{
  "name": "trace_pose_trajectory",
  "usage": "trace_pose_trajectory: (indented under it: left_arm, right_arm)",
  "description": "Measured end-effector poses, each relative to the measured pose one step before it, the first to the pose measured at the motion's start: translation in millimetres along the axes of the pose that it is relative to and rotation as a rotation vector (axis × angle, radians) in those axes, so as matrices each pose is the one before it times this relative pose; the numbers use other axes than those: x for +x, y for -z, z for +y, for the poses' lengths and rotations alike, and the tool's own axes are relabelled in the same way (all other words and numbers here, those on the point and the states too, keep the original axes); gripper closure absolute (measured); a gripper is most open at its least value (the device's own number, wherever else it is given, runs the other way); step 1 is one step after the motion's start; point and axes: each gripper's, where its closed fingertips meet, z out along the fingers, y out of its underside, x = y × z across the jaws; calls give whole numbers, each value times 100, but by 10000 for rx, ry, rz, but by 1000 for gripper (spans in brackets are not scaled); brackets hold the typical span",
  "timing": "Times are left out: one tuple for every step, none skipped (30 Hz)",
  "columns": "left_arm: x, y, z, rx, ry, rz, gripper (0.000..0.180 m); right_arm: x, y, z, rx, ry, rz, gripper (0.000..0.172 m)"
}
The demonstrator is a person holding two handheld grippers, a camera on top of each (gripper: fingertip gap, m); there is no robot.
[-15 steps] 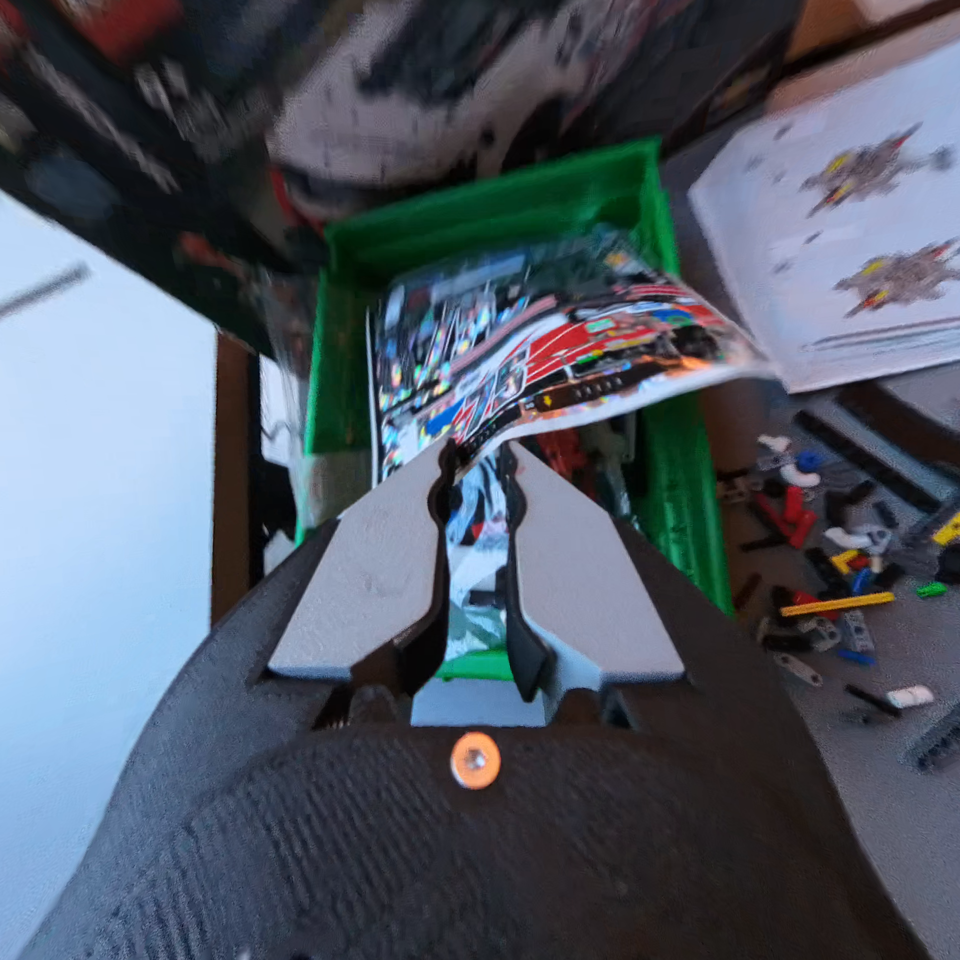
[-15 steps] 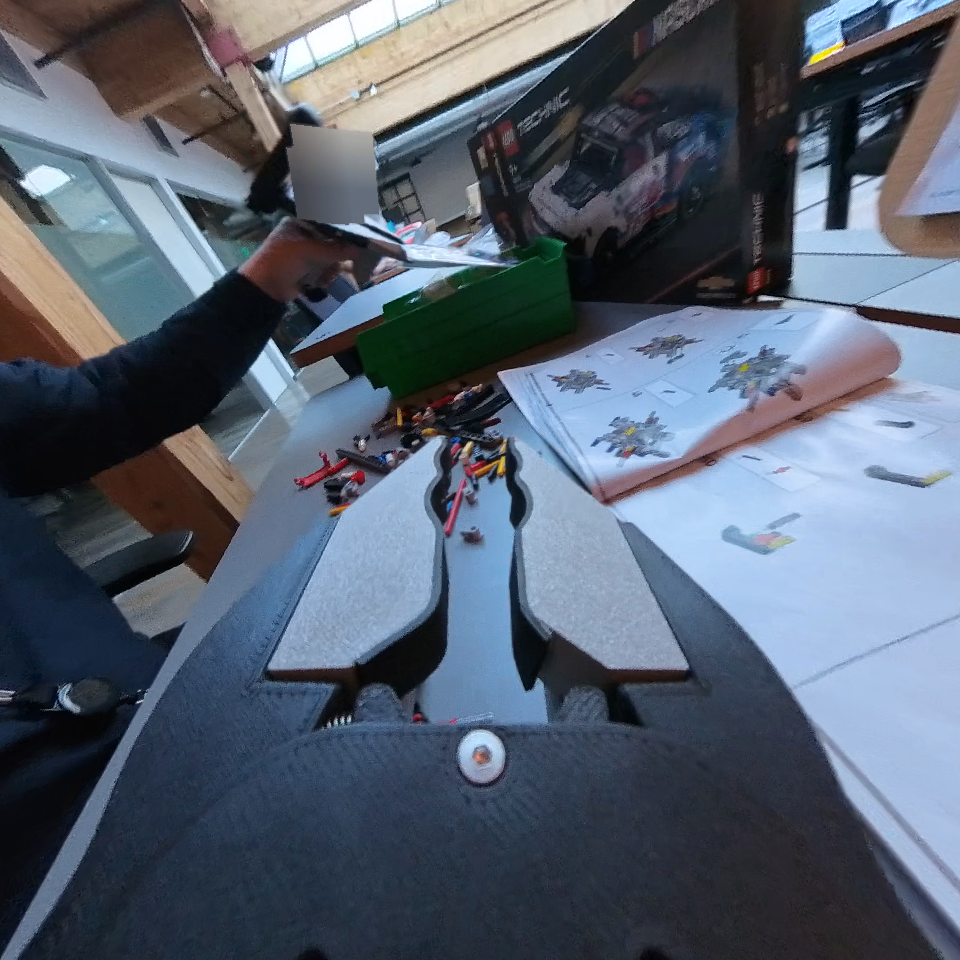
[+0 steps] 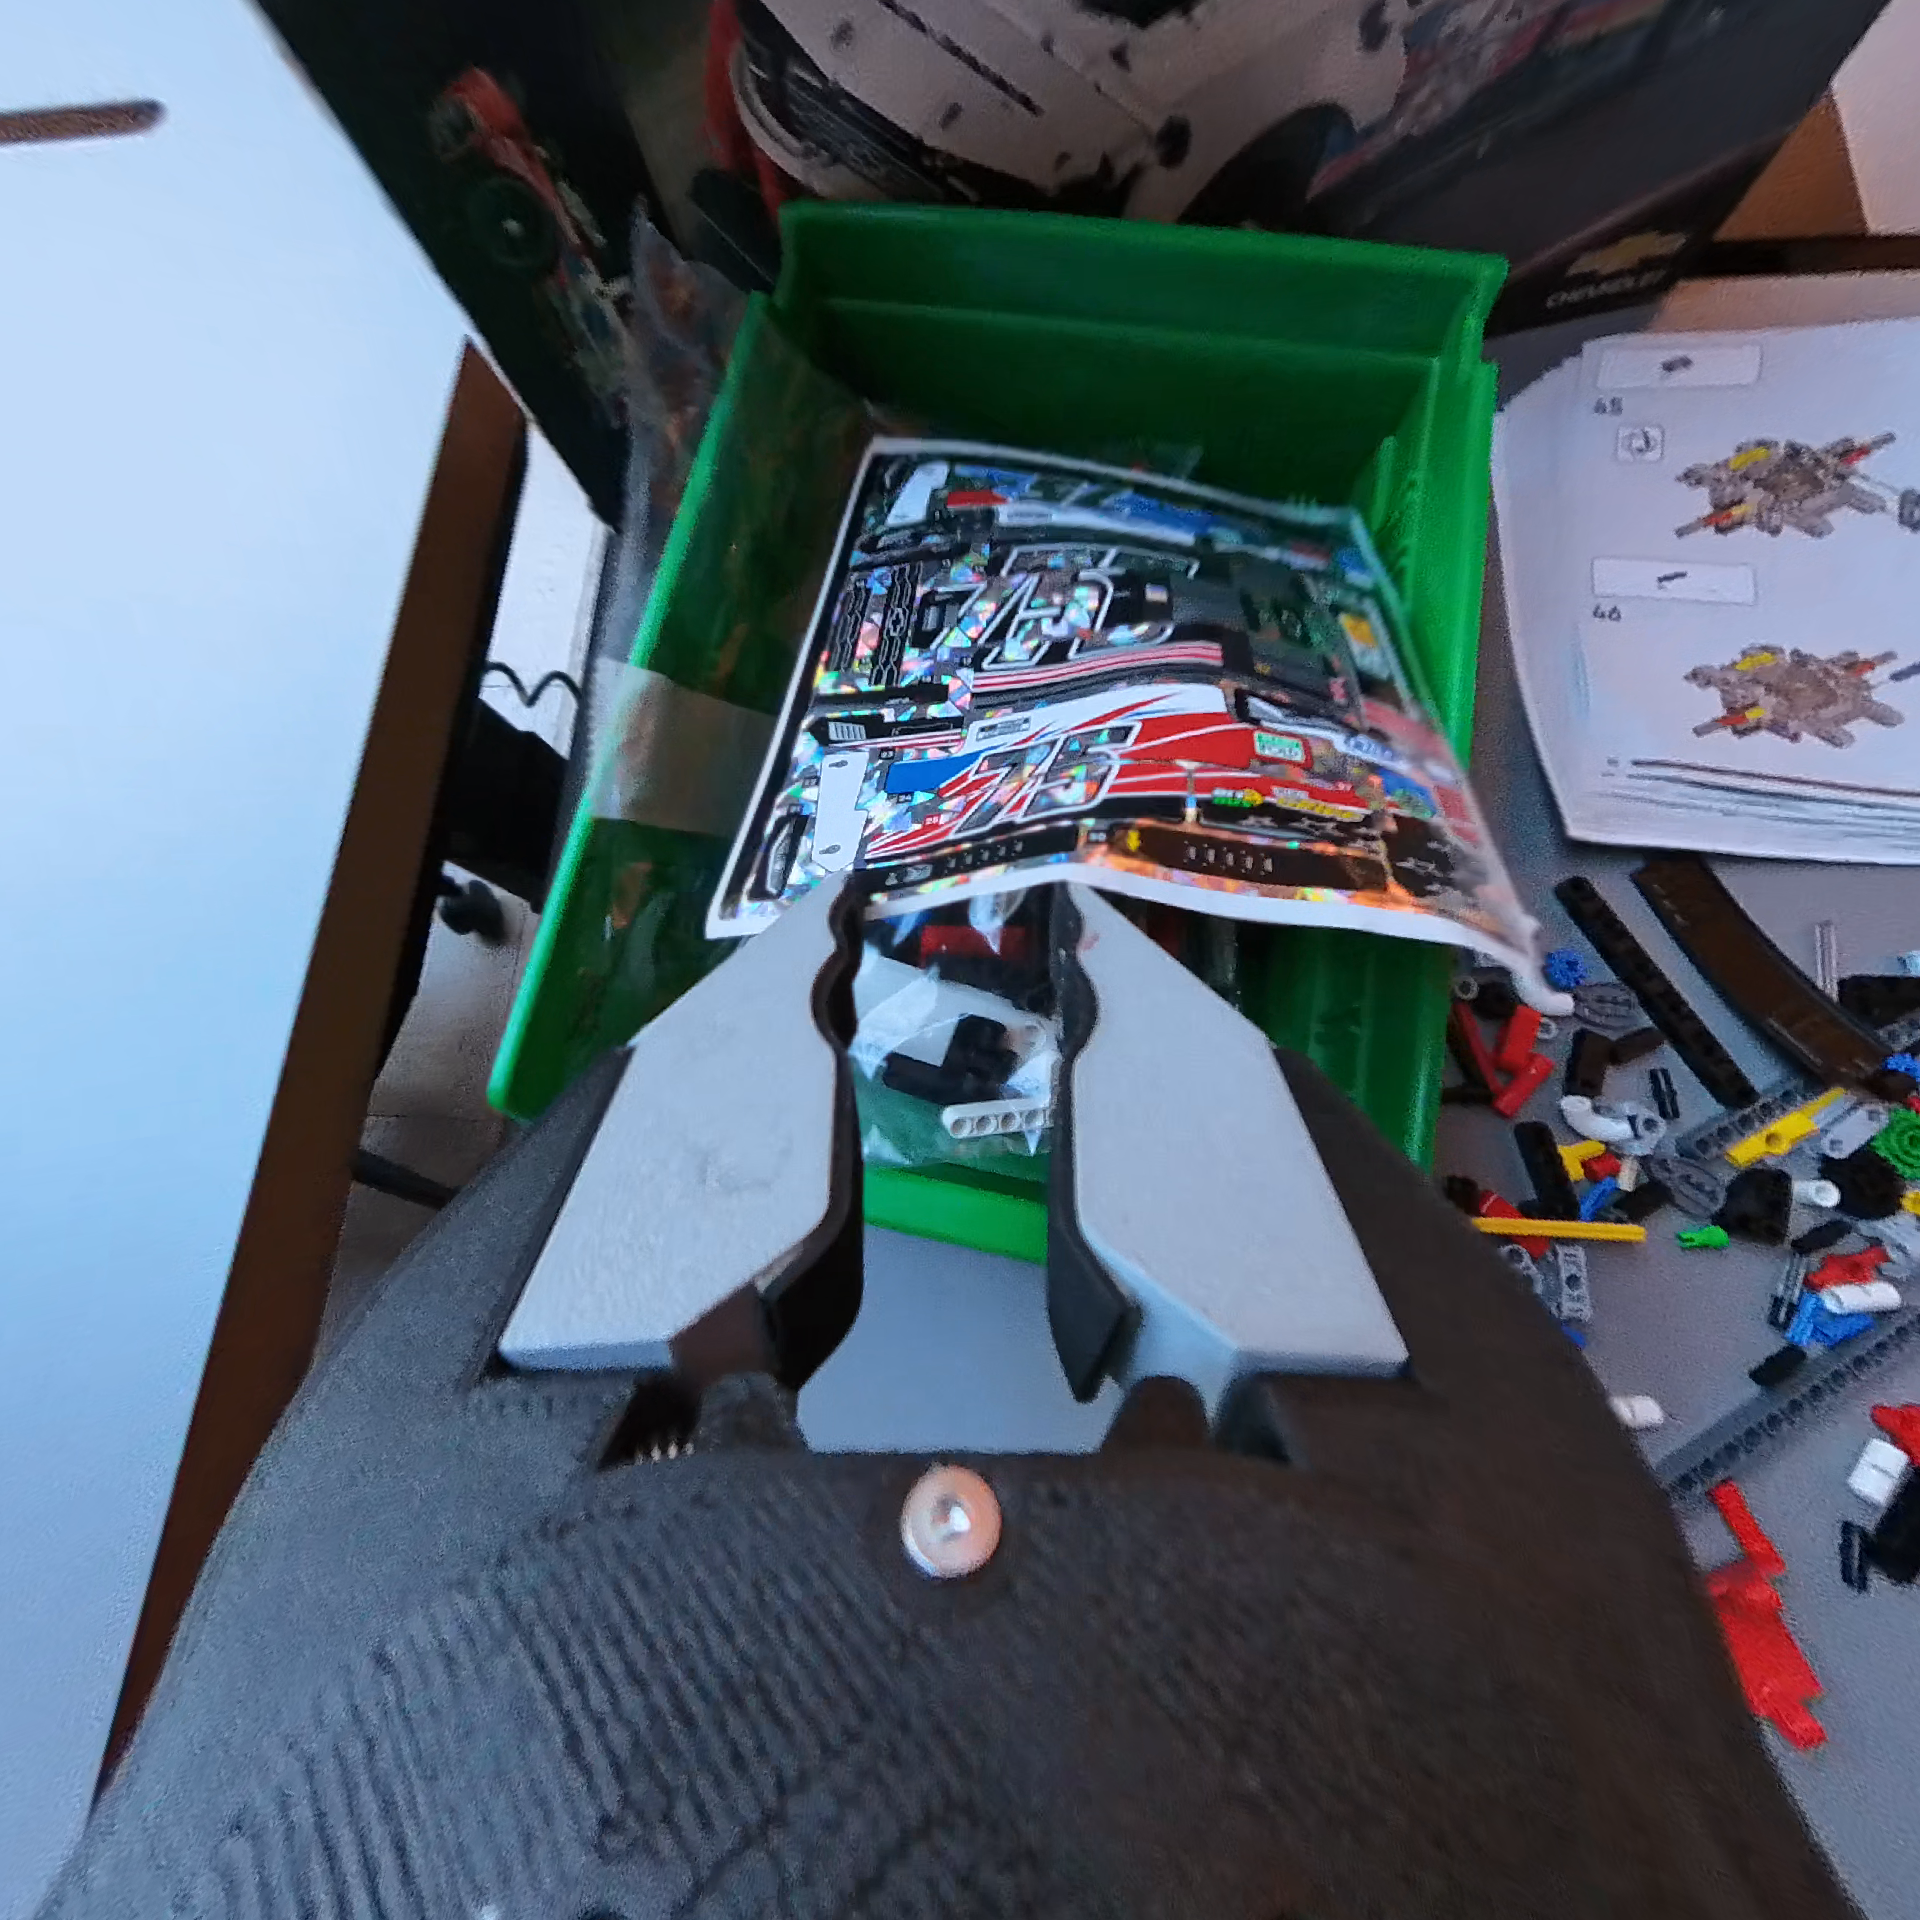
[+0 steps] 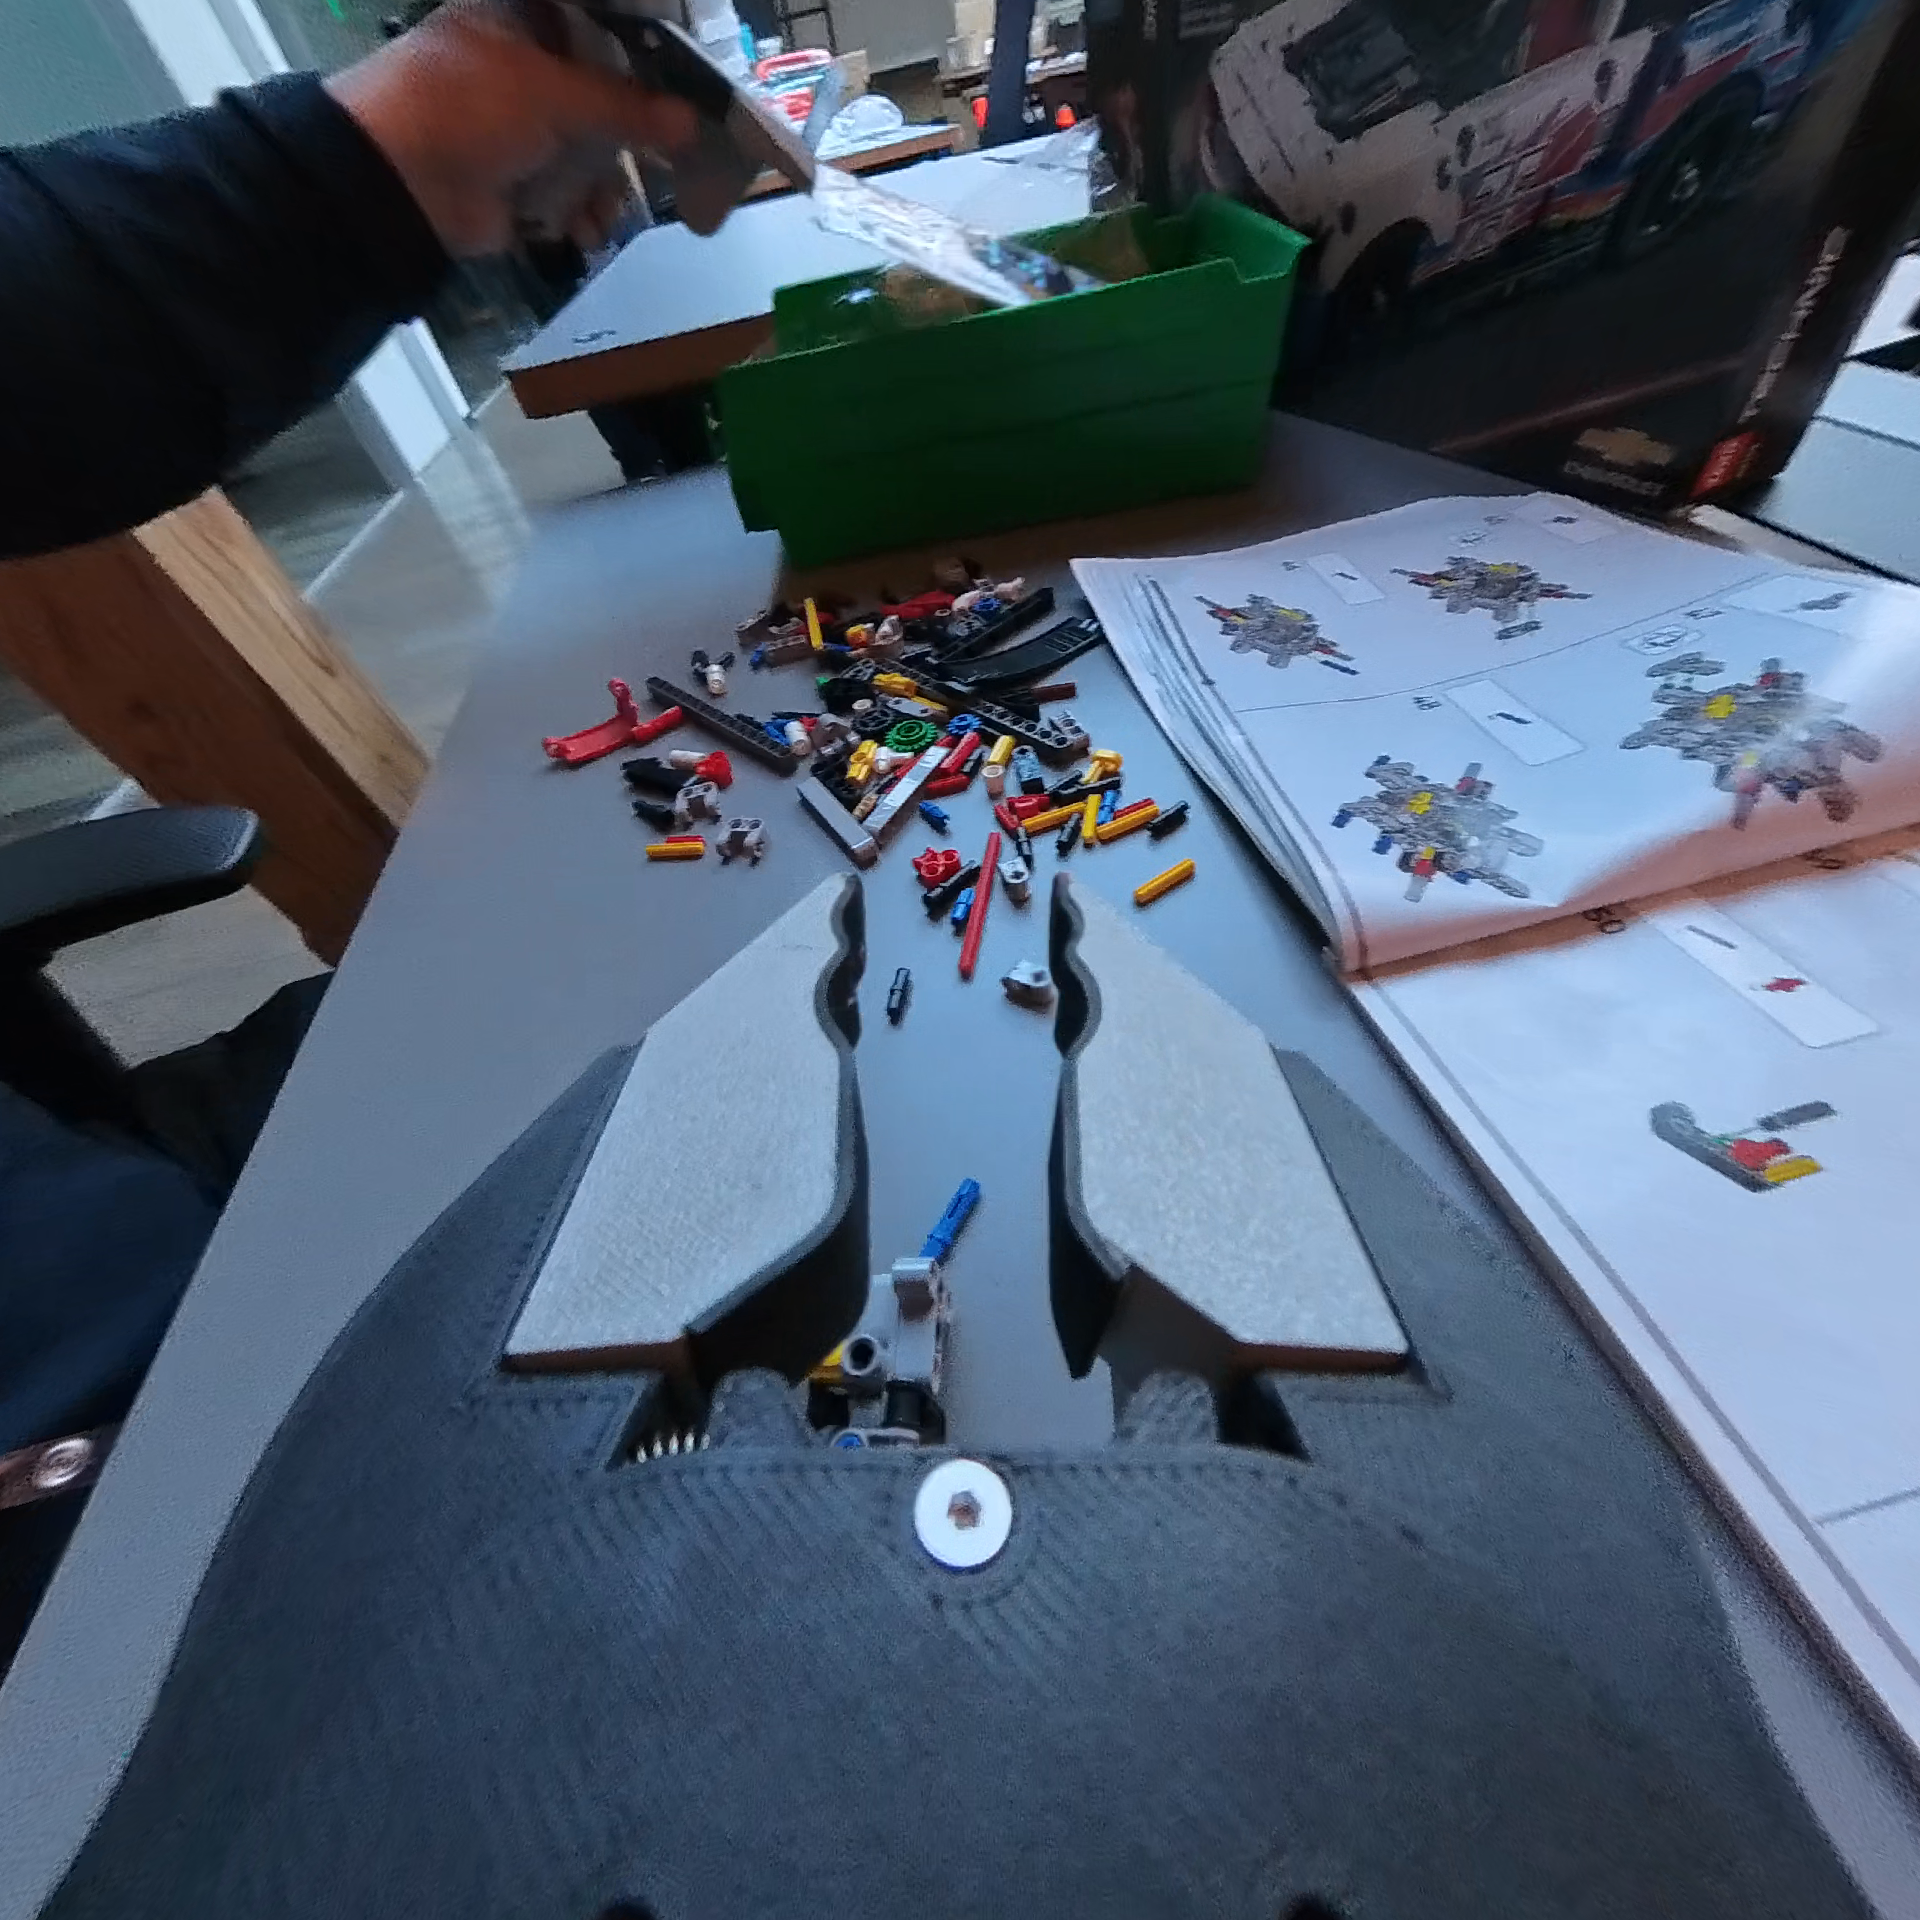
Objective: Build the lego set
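Note:
My left gripper is open over the near end of a green bin. A shiny sticker sheet lies bowed over the bin, its near edge at my fingertips, with no pad pressing on it. Clear bags of pieces show in the bin between the fingers. In the right wrist view the sheet slopes from the left gripper down into the bin. My right gripper is open over the grey table. A black pin and a small grey connector lie between its fingers, untouched.
A pile of small coloured building pieces lies between the bin and my right gripper. A small grey and blue assembly shows near the finger bases. An open instruction booklet lies on the right. A large dark box stands behind. A person's sleeve reaches in from the left. Across from one pair of fingers to the other is roughly 45 centimeters.
The left fingers have spread apart and the sticker sheet has sunk lower over the bin. The right fingers have also spread, and the right gripper now looks more steeply down at the table.

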Motion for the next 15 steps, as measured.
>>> trace_pose_trajectory:
  left_arm:
    - [-295, 461, -183, 160, 144, -141, 143]
    - [-276, 415, -158, 135, 176, -108, 139]
    - [-165, 364, -145, 131, 147, -36, 136]
    - [-113, 302, -147, 149, 105, -13, 134]
    - [-159, 201, -96, 134, 104, -37, 133]
    - [-100, 33, 33, 55, 100, -3, 133]
    - [-33, -179, 256, -68, 76, 48, 133]
    - [-64, -362, 512, -220, 69, 43, 133]
    - [-90, -437, 656, -300, 101, 25, 133]
    - [10, -395, 619, -276, 159, 95, 133]
    - [133, -242, 389, -140, 223, 189, 133]
    - [155, -18, 65, 49, 270, 218, 133]
    - [-29, 203, -233, 222, 245, 89, 133]
    - [-165, 332, -380, 278, 146, -41, 134]
    - [-211, 370, -413, 228, 58, -122, 134]
  right_arm:
    - [319, 199, -187, 79, 37, 198, 139]
    - [331, 253, -245, 132, 13, 146, 138]
    - [311, 283, -274, 163, -22, 82, 138]
    - [259, 279, -256, 170, -66, 33, 137]
    - [230, 269, -210, 154, -103, 8, 138]
    - [217, 237, -188, 134, -121, 11, 138]
    - [185, 197, -141, 116, -116, 17, 138]
    - [149, 157, -82, 85, -101, 20, 138]
    - [151, 108, -11, 44, -74, 33, 138]
    - [138, 96, 25, 9, -36, 51, 138]
    - [142, 96, 41, -6, 2, 63, 138]
    - [125, 123, -13, 8, 26, 74, 138]
    - [113, 153, -64, 38, 34, 72, 138]
    - [114, 177, -119, 57, 28, 71, 139]
    - [138, 171, -129, 60, 20, 75, 138]
